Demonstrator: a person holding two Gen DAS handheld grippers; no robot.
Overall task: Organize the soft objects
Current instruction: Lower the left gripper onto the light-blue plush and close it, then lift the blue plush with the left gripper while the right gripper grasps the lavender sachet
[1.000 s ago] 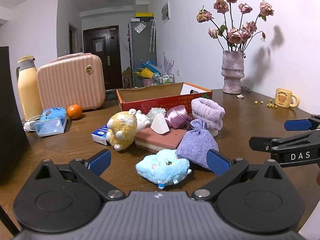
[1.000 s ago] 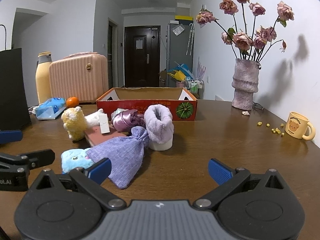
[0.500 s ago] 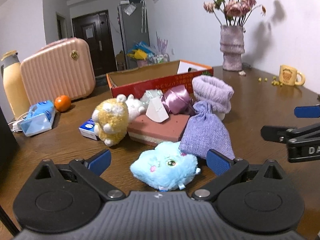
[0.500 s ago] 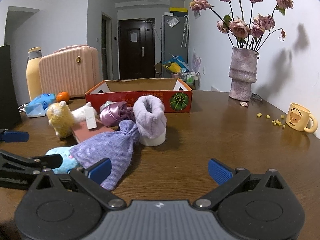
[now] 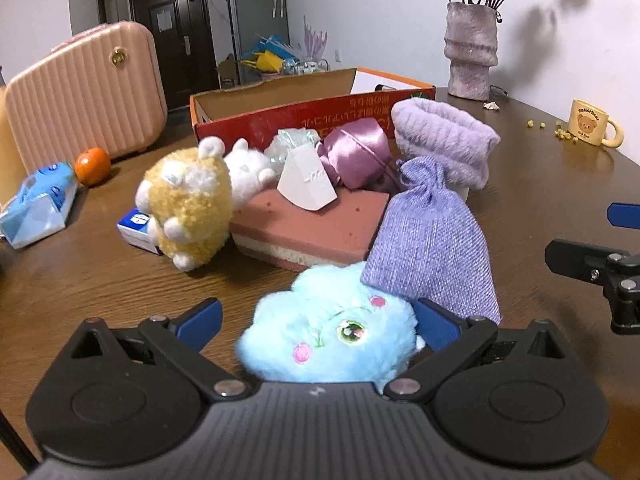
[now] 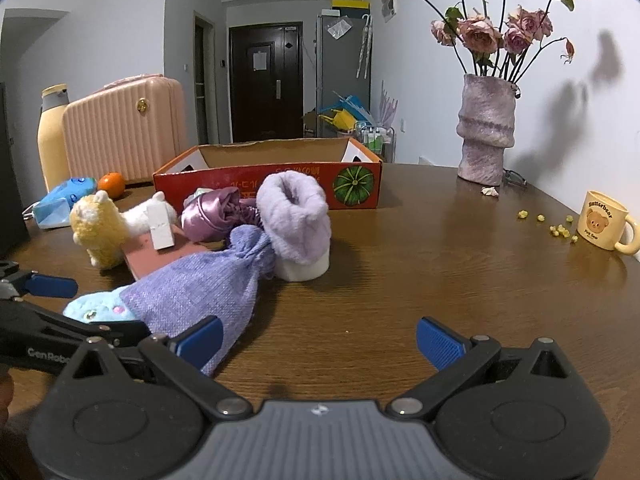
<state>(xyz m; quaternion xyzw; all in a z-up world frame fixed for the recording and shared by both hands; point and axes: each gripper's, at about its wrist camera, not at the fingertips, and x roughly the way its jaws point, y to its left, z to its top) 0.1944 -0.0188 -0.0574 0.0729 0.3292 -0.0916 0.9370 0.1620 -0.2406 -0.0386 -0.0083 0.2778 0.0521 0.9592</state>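
A light blue plush (image 5: 328,336) lies on the brown table between the blue pads of my left gripper (image 5: 316,320), which is open around it. Behind it sit a lavender drawstring pouch (image 5: 432,248), a pink sponge block (image 5: 312,232), a yellow plush (image 5: 188,208), a satin purple bundle (image 5: 356,152) and a fuzzy lavender sock (image 5: 444,140). A red cardboard box (image 5: 304,120) stands open behind the pile. My right gripper (image 6: 318,340) is open over bare table, its left pad beside the pouch (image 6: 200,284).
A vase of dried roses (image 6: 486,136) and a yellow mug (image 6: 604,226) with small crumbs stand at the right. At the left are a pink suitcase (image 5: 84,88), an orange (image 5: 93,161), a tissue pack (image 5: 40,208) and a yellow bottle (image 6: 52,136).
My left gripper has moved forward and down, so the blue plush now sits between its fingers. The right gripper has shifted slightly; both stay open.
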